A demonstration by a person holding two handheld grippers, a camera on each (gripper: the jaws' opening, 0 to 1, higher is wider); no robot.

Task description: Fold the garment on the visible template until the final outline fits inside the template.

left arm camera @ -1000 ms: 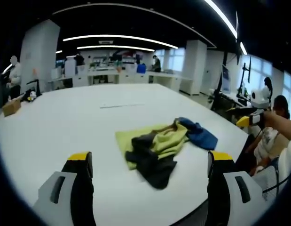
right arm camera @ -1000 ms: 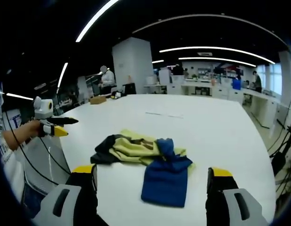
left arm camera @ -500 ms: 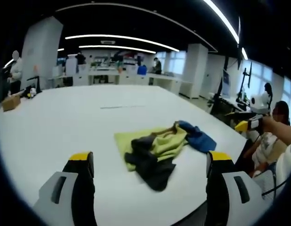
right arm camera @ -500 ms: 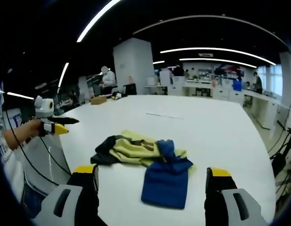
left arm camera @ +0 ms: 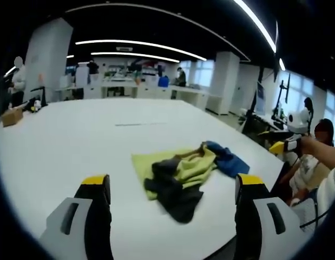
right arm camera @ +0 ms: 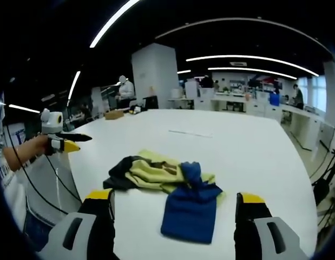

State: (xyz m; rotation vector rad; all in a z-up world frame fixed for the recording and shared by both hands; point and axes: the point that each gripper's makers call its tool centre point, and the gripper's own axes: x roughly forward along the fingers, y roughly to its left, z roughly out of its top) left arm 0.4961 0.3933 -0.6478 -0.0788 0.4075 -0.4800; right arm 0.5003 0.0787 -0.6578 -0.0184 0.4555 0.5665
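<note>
Garment (left arm camera: pixel 181 174) (right arm camera: pixel 170 187) crumpled in heap on white table (left arm camera: pixel 75 141) (right arm camera: pixel 248 146), near table edge closest to person; yellow-green, dark and blue parts bunched together. Left gripper (left arm camera: pixel 170 203) above table short of garment, jaws wide, empty. Right gripper (right arm camera: pixel 175 219) likewise short of garment, jaws wide, empty. Thin strip (left arm camera: pixel 139 123) lies on table beyond garment.

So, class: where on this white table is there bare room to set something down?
Bare table stretches between the crumpled garment and the far cardboard box, and beyond the garment toward the thin strip. The near edge by the garment is crowded.
</note>
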